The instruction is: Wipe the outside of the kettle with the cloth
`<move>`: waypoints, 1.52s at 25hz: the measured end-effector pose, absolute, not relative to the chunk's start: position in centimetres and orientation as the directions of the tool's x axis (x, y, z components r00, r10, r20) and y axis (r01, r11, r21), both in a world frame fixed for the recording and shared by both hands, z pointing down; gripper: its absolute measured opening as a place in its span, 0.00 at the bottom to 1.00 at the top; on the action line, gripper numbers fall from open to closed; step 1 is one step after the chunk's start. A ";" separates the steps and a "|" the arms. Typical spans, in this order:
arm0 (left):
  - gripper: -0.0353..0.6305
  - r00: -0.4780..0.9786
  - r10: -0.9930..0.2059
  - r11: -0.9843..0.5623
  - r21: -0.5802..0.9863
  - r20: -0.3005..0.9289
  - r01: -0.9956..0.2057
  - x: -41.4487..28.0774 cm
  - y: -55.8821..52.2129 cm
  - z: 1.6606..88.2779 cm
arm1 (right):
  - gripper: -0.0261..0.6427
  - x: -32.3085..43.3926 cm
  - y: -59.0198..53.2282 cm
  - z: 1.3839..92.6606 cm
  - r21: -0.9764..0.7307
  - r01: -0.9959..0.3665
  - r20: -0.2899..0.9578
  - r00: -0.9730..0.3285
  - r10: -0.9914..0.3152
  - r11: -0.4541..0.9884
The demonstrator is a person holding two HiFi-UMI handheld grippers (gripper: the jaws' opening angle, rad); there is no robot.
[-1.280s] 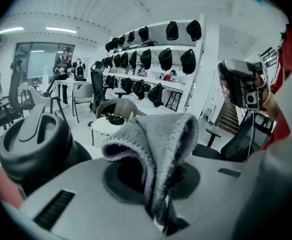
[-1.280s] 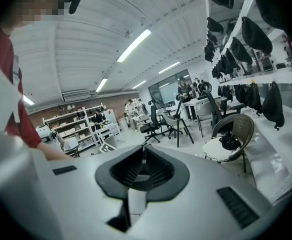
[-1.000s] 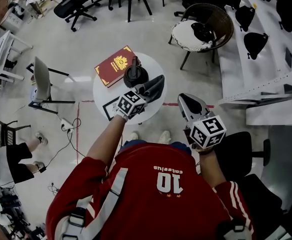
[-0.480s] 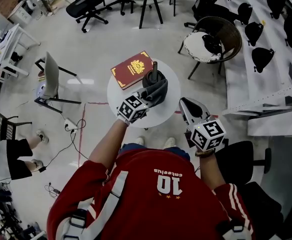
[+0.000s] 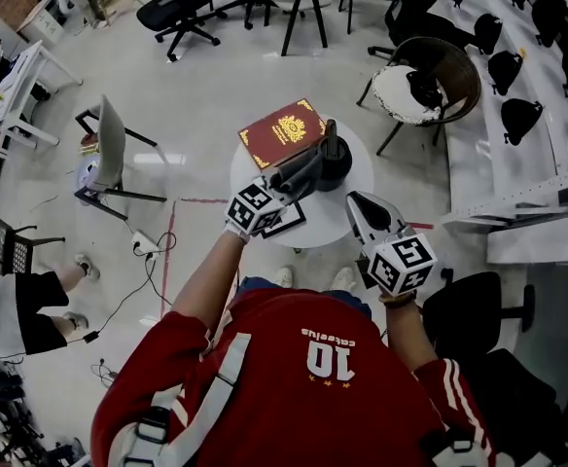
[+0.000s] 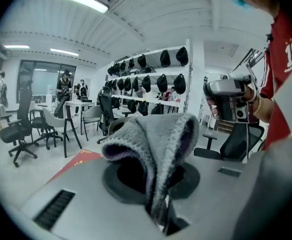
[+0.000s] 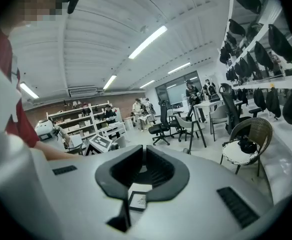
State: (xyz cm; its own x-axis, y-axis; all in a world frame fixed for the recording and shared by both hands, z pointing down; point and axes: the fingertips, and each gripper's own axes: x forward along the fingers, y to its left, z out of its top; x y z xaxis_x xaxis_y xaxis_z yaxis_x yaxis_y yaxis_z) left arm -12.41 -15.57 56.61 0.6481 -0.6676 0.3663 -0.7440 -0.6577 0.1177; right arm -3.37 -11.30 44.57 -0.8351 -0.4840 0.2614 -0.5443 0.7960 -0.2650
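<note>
A black kettle (image 5: 335,160) stands on the round white table (image 5: 333,222), to the right of a red book (image 5: 282,132). My left gripper (image 5: 289,179) is shut on a grey cloth (image 5: 304,166), which lies against the kettle's left side. In the left gripper view the cloth (image 6: 156,139) hangs bunched between the jaws of my left gripper (image 6: 158,189) and hides the kettle. My right gripper (image 5: 355,202) hovers over the table's right edge, shut and empty. Its jaws meet with nothing between them in the right gripper view (image 7: 142,166).
A square marker card (image 5: 286,221) lies on the table near the front. Behind the table stand a wicker chair (image 5: 430,76) and office chairs (image 5: 182,8). A grey chair (image 5: 104,154) stands to the left. Cables (image 5: 143,251) trail on the floor.
The left gripper has carried the cloth across the kettle, from its right side to its left. The head view has shifted. The right gripper stays by the table's right edge.
</note>
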 end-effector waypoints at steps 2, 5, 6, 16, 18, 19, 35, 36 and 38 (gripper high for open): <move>0.12 0.649 -0.663 -0.663 0.110 0.372 -0.741 -13.7 -15.4 56.7 | 0.09 -3.9 -11.0 44.7 -0.262 -0.564 0.267 -0.822 -0.502 0.783; 0.12 0.654 -0.658 -0.671 0.103 0.374 -0.734 -15.6 -15.3 56.9 | 0.09 -4.4 -11.0 45.0 -0.258 -0.600 0.273 -0.797 -0.538 0.757; 0.12 0.654 -0.656 -0.673 0.101 0.376 -0.733 -16.2 -15.3 57.1 | 0.09 -4.5 -11.0 45.2 -0.257 -0.611 0.276 -0.789 -0.549 0.749; 0.12 0.663 -0.621 -0.707 0.065 0.418 -0.704 -20.0 -17.9 60.1 | 0.09 -4.2 -10.9 47.1 -0.244 -0.706 0.325 -0.706 -0.629 0.665; 0.12 0.665 -0.611 -0.717 0.057 0.430 -0.695 -20.2 -18.9 60.7 | 0.09 -4.0 -11.1 47.3 -0.244 -0.719 0.333 -0.692 -0.640 0.651; 0.12 0.666 -0.605 -0.720 0.056 0.435 -0.691 -20.3 -19.4 61.1 | 0.09 -4.0 -11.3 47.4 -0.245 -0.725 0.336 -0.686 -0.645 0.644; 0.12 0.698 -0.488 -0.780 0.097 0.524 -0.618 -18.9 -28.0 68.9 | 0.09 -1.1 -13.8 49.2 -0.223 -0.814 0.407 -0.577 -0.708 0.536; 0.12 0.703 -0.478 -0.781 0.112 0.527 -0.615 -18.7 -28.4 69.4 | 0.09 -0.8 -13.7 49.3 -0.221 -0.820 0.413 -0.569 -0.711 0.527; 0.12 0.707 -0.459 -0.783 0.130 0.538 -0.608 -18.5 -29.1 70.3 | 0.09 -0.1 -13.6 49.8 -0.218 -0.832 0.424 -0.552 -0.718 0.510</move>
